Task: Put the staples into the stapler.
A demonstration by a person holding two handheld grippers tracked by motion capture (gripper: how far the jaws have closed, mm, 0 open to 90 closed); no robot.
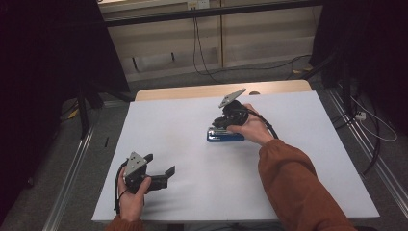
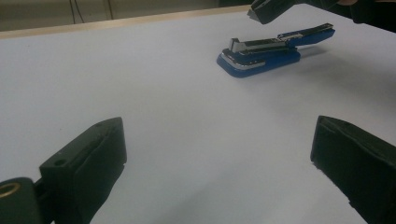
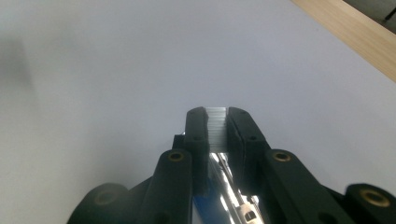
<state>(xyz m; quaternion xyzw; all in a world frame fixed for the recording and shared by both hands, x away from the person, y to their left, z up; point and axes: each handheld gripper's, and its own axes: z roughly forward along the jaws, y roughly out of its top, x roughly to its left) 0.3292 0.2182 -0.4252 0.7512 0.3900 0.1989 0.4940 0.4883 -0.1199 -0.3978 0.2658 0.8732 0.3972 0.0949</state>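
Between the pads of the right claw (image 3: 216,122) sits a silvery strip of staples (image 3: 216,125), pinched from both sides with the jaws drawn nearly together, so the narrow block is held square along its length. Just beneath it, in the right gripper view, the shiny metal channel of the stapler (image 3: 224,186) runs back toward the camera, which suggests the strip is being kept in line with the magazine, either for loading or for lifting clear; which of the two cannot be told. In the high view the right claw (image 1: 226,121) hangs directly over the blue stapler (image 1: 225,136), which lies flat near the middle of the white counter (image 1: 183,120), its top arm swung back and open, as the left gripper view shows clearly on the stapler (image 2: 266,55). That open posture is what exposes the channel to the staples. Well apart, toward the near left corner, the left claw (image 1: 161,166) hovers low over the bare counter with its jaws spread wide and nothing between them, pointed toward the stapler, probably waiting to steady the base if it shifts.
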